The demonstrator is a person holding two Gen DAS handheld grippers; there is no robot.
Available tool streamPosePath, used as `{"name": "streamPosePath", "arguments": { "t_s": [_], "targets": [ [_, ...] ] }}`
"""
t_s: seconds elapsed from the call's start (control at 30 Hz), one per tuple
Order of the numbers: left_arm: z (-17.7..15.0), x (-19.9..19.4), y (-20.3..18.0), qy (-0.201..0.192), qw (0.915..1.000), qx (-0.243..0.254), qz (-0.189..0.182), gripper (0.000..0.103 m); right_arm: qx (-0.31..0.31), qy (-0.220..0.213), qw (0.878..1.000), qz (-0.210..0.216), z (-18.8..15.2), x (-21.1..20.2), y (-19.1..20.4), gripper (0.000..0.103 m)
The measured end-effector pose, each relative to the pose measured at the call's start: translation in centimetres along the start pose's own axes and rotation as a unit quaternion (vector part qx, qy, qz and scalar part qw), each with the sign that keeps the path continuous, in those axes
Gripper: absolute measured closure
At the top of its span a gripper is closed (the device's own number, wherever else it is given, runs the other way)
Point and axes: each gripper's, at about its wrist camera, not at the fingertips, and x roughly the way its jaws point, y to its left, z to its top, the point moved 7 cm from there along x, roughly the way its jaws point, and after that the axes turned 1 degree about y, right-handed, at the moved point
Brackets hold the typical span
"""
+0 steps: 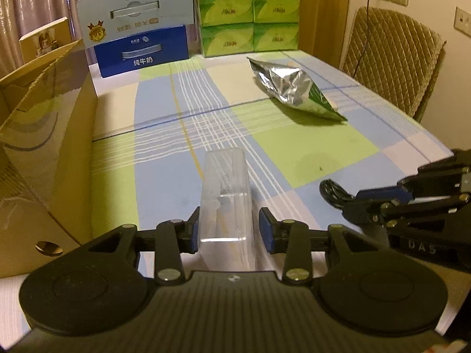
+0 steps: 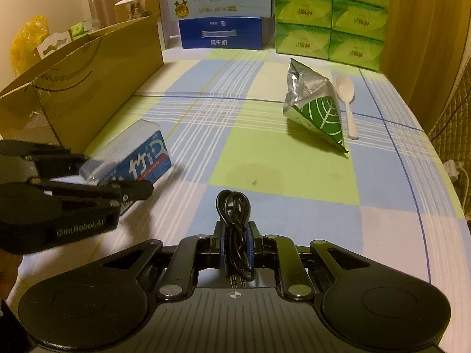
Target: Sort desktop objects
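Left to right: open cardboard box (image 2: 88, 67) sits at the left edge of the surface (image 2: 265, 158), flaps up. Some stuff shows over its rim at the far end, can't make out what, so can't say how much is already sorted.

Left tool (image 1: 226, 229) is closed onto a clear plastic case (image 1: 225, 197); from the right side the case (image 2: 129, 156) shows a blue label. It sits just beside the box wall, looks tilted with its near end lifted, far end low at the cloth. Pads look to be pinching its sides; my read is a grip, not fully certain on the right pad.

Right tool (image 2: 235, 250) is pressed together on a coiled black audio cable (image 2: 232, 206), plugs pointing back toward the camera, loop sticking out front over the surface.

Still loose, well apart from both tools: foil snack bag (image 2: 315, 108), crumpled and open, and a white plastic spoon (image 2: 347, 103) just beside it on the far right.

Judgement: roughly midway at best. Two items in hand but not deposited, two untouched. Box looks like the drop target, that's a guess.
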Motion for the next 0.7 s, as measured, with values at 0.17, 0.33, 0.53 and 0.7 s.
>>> {"name": "streamPosePath", "arguments": {
  "t_s": [0.17, 0.33, 0.53, 0.7],
  "targets": [
    [-0.5, -0.5, -0.3, 0.007, 0.9999, -0.005, -0.006, 0.077, 0.001, -0.004, 1.000, -0.001, 0.1, -0.2, 0.1, 0.092],
    [-0.9, -1.6, -0.6, 0.005, 1.0000, -0.002, -0.004, 0.077, 0.005, -0.020, 1.000, -0.006, 0.4, -0.9, 0.1, 0.092],
    [-0.9, -3.0, -1.0, -0.005, 1.0000, 0.000, -0.003, 0.077, 0.024, -0.026, 0.999, -0.002, 0.2, -1.8, 0.4, 0.092],
    [-1.5, -4.4, -0.8, -0.006, 0.9999, -0.012, 0.001, 0.077, 0.043, -0.031, 0.999, -0.004, -0.5, -3.1, 1.1, 0.092]
  ]
}}
